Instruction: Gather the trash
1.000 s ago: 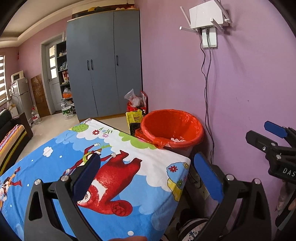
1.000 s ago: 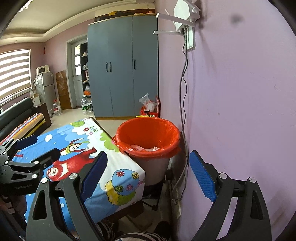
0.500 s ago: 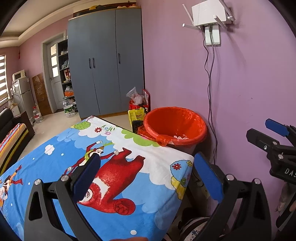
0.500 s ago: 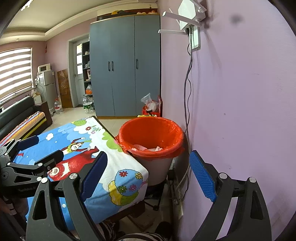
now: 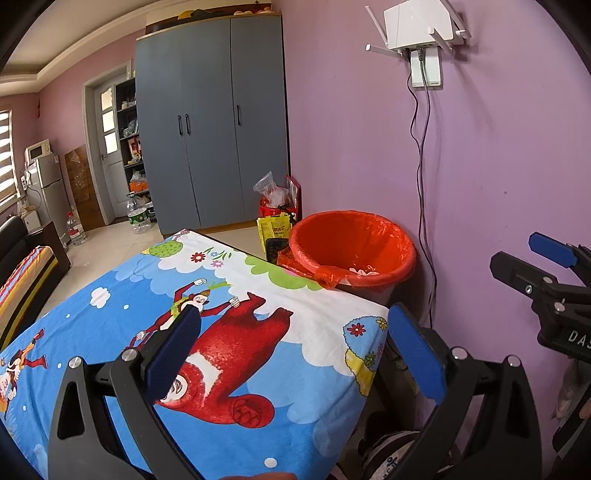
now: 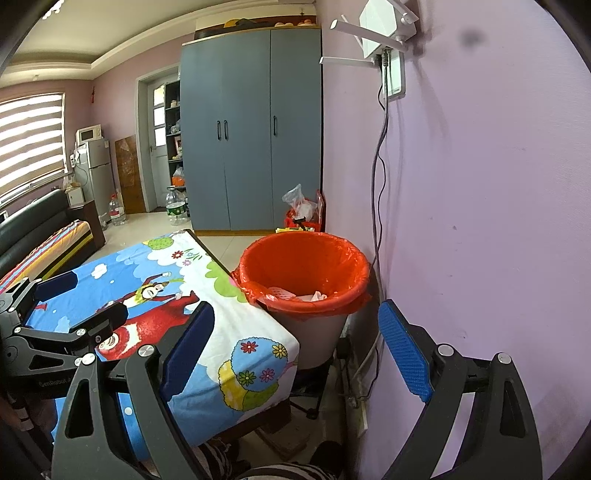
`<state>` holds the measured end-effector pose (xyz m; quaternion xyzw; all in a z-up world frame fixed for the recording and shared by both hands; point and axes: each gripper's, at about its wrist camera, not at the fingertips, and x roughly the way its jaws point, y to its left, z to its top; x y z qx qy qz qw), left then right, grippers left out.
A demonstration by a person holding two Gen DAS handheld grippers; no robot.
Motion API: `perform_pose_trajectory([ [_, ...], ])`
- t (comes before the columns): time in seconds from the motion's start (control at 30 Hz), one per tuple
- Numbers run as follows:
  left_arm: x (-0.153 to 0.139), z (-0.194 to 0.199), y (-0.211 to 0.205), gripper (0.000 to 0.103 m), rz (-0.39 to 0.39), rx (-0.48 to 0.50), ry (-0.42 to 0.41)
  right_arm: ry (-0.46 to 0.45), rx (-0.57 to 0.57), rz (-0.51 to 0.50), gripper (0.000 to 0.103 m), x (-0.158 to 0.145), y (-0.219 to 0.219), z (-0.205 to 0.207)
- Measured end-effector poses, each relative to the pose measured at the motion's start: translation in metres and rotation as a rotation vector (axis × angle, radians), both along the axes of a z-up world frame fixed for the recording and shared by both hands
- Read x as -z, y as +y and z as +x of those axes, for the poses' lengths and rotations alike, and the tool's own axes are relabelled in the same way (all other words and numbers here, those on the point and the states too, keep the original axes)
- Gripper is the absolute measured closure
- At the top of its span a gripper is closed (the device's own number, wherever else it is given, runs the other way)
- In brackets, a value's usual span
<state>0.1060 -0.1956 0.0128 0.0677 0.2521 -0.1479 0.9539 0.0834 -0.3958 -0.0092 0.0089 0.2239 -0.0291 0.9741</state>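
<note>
A: Where is the trash bin [image 6: 304, 291]?

B: It stands at the far corner of the table [image 5: 221, 332], against the purple wall [image 6: 480, 221], at about one o'clock from the left gripper [image 5: 295, 354] and twelve o'clock from the right gripper [image 6: 295, 347]. An orange liner [image 5: 354, 240] is folded over its rim.

A: What's inside?

B: Hard to make out. The right wrist view shows a few pale crumpled scraps [image 6: 314, 295] at the bottom; the left wrist view catches only a sliver of white. The bin's base is hidden behind the table edge.

A: And the fingers?

B: Both pairs are spread wide, holding nothing. The left gripper hangs over the cartoon tablecloth [image 5: 184, 277]. The right gripper sits off the table's near corner, its right finger pad [image 6: 404, 354] close to the wall. In the left view the right gripper is cut off at three o'clock.

A: Anything else hard to read?

B: The bags [image 5: 277, 206] on the floor beyond the bin, beside the grey wardrobe [image 5: 214, 122], are a jumble. The cable [image 6: 380, 166] from the white router [image 5: 417, 26] drops behind the bin.

A: Changed since a second ago?

B: Both cameras have drawn back slightly and risen; the bin sits lower in each view. The fingers are as wide as before.
</note>
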Motion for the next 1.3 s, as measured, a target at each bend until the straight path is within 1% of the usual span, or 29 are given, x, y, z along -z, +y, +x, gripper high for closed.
perform_pose_trajectory([
  [0.6, -0.004, -0.004, 0.003, 0.005, -0.002, -0.006, -0.042, -0.005, 0.005, 0.004, 0.018, 0.000, 0.001, -0.001],
  [0.8, -0.007, -0.008, 0.004, 0.005, -0.017, -0.002, -0.060, -0.006, 0.007, 0.006, 0.018, 0.001, 0.000, -0.003],
  [1.0, -0.011, -0.009, 0.010, 0.005, -0.060, -0.003, -0.070, -0.007, 0.007, 0.007, 0.018, 0.001, -0.001, -0.003],
  [1.3, -0.013, -0.011, 0.012, 0.005, -0.074, -0.006, -0.080, -0.017, 0.010, 0.008, 0.018, -0.003, -0.001, -0.006],
])
